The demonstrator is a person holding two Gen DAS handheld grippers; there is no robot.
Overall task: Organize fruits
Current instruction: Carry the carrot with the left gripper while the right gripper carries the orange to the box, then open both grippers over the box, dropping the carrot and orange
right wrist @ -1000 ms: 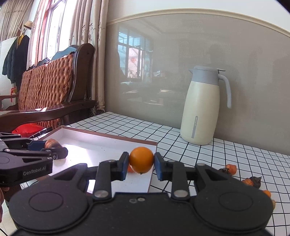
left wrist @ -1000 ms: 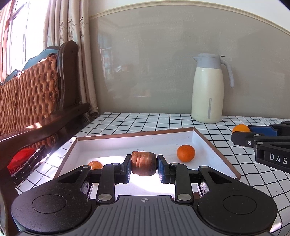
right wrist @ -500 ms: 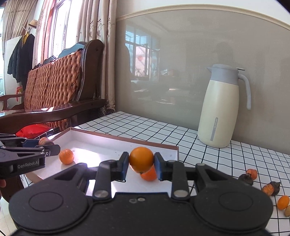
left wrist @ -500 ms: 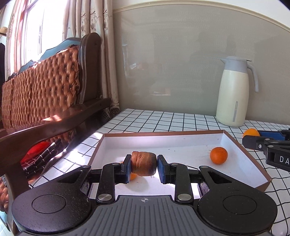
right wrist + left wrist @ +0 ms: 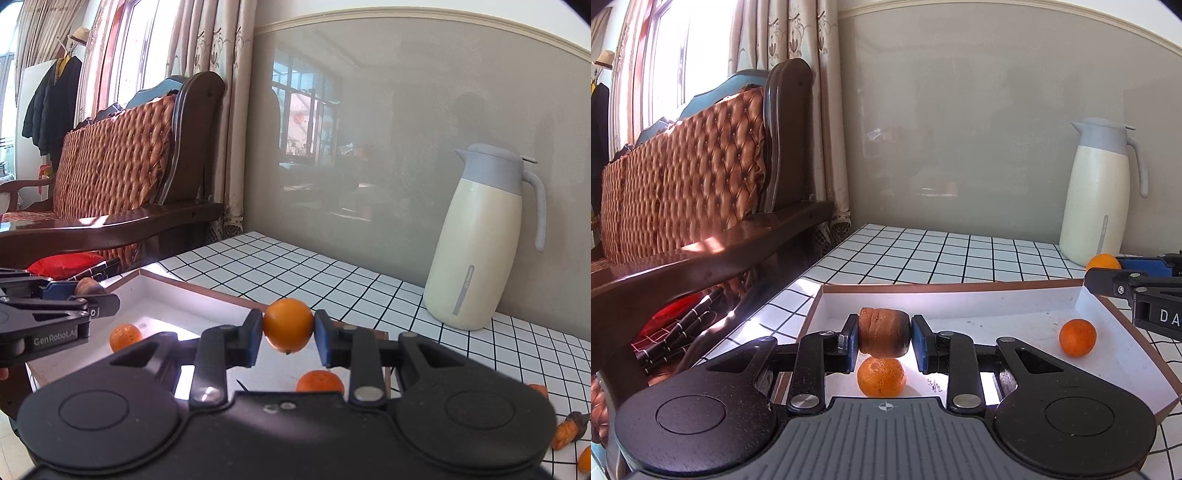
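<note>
Left gripper (image 5: 884, 338) clamped on a brown wrinkled fruit (image 5: 884, 332) above a white tray (image 5: 997, 302), an orange (image 5: 881, 376) just beneath it, right gripper (image 5: 288, 334) grasping a small orange (image 5: 288, 324) over the tray's near edge

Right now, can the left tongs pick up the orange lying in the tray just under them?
Probably not: the left tongs are shut on a brown fruit. The orange lies uncovered in the white tray, so position is fine once they let go.

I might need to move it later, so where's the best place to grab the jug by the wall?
Take the jug by its handle, coming from the handle side. The body looks too wide and smooth for a tool, while the upright loop stands clear of it.
</note>
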